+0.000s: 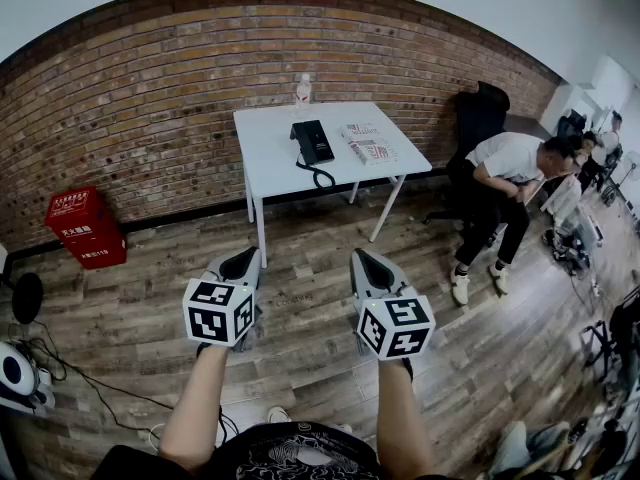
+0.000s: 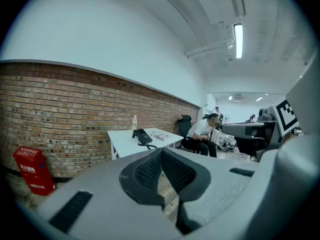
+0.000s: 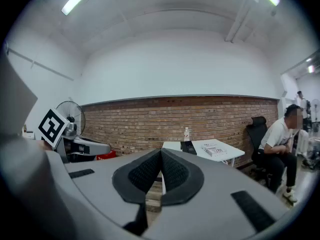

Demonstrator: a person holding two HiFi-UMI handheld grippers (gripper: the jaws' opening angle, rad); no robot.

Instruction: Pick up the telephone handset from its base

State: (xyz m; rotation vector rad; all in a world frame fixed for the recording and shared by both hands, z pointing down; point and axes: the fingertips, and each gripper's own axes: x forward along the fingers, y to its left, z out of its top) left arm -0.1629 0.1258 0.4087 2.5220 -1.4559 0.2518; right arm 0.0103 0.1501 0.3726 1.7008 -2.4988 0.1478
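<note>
The telephone handset [image 1: 312, 141] lies well ahead on the surface [image 1: 268, 165], lengthwise away from me; my left hand-held gripper [image 1: 240, 265] and right hand-held gripper [image 1: 368, 263] are pressed together, empty.

Black telephone handset [image 1: 301, 139] is seated on its black base [image 1: 318, 141], not lifted, and the unit lies flat. A black coiled cord [image 1: 320, 175] trails from it on the side nearer the tongs. The unit stands well ahead of the left gripper [image 1: 245, 260] and right gripper [image 1: 362, 258], apart from both and roughly in line with the gap between them.
</note>
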